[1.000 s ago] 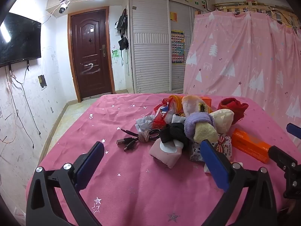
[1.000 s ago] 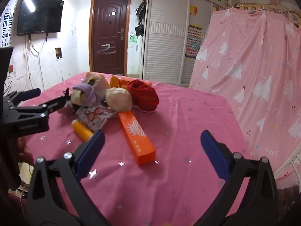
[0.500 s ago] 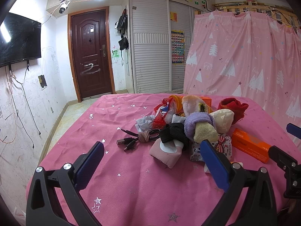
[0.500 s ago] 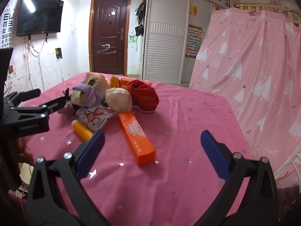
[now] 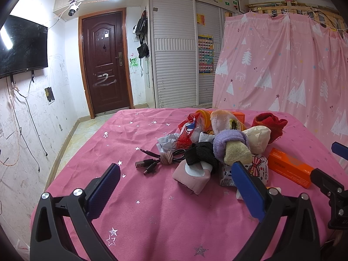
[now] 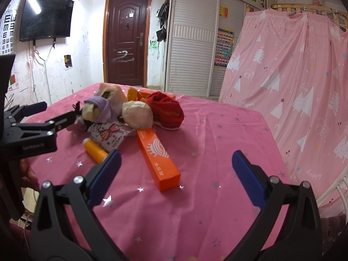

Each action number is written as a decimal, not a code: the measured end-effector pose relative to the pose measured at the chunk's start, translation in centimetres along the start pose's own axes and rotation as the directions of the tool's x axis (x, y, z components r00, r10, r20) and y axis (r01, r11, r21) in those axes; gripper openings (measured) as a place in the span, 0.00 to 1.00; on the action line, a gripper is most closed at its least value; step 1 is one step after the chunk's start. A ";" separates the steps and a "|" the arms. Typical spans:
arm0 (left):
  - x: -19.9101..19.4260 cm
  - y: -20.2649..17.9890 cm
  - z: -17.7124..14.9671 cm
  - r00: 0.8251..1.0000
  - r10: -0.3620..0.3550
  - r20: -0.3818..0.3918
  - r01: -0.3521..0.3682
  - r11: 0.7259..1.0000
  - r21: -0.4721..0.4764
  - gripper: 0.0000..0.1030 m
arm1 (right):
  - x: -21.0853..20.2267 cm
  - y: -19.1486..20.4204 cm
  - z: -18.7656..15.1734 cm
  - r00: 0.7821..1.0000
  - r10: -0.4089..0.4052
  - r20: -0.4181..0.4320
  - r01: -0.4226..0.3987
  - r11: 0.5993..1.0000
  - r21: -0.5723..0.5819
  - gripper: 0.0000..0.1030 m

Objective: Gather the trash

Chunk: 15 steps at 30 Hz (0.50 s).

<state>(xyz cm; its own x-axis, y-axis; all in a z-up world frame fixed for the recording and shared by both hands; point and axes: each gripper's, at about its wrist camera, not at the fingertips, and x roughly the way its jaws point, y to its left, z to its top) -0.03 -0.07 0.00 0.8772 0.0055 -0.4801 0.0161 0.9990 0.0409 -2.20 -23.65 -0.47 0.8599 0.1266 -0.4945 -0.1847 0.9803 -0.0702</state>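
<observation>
A heap of items lies on the pink star-print table [image 5: 152,206]: an orange box [image 6: 157,156] [image 5: 289,167], a tissue pack with a bow print [image 6: 108,136] [image 5: 258,169], an orange thread spool [image 6: 94,150], crumpled grey paper [image 5: 166,142], a red wrapper [image 5: 188,128], and several socks. My left gripper [image 5: 176,191] is open and empty, hovering short of the heap. My right gripper [image 6: 176,174] is open and empty, just above the near end of the orange box.
A black USB cable [image 5: 152,163] lies left of the heap. A pink sock [image 5: 193,175], a purple sock [image 5: 230,144] and a red sock [image 6: 167,111] sit in the heap. A pink curtain [image 6: 293,87] hangs right of the table. The left gripper shows in the right wrist view [image 6: 32,130].
</observation>
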 end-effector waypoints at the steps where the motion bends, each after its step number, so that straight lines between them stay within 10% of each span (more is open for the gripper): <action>1: 0.0 0.0 0.0 1.000 0.000 0.000 0.000 1.000 0.001 0.93 | 0.0 0.0 0.0 1.000 0.000 0.001 0.000 1.000 0.000 0.95; 15: 0.0 0.0 0.0 1.000 0.002 0.001 -0.002 1.000 0.001 0.93 | 0.1 0.1 0.0 1.000 -0.001 0.000 0.001 1.000 -0.001 0.95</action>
<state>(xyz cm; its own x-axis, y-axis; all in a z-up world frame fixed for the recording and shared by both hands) -0.03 -0.08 0.00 0.8775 0.0071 -0.4796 0.0151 0.9990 0.0426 -2.16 -23.57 -0.51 0.8600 0.1255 -0.4947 -0.1842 0.9803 -0.0716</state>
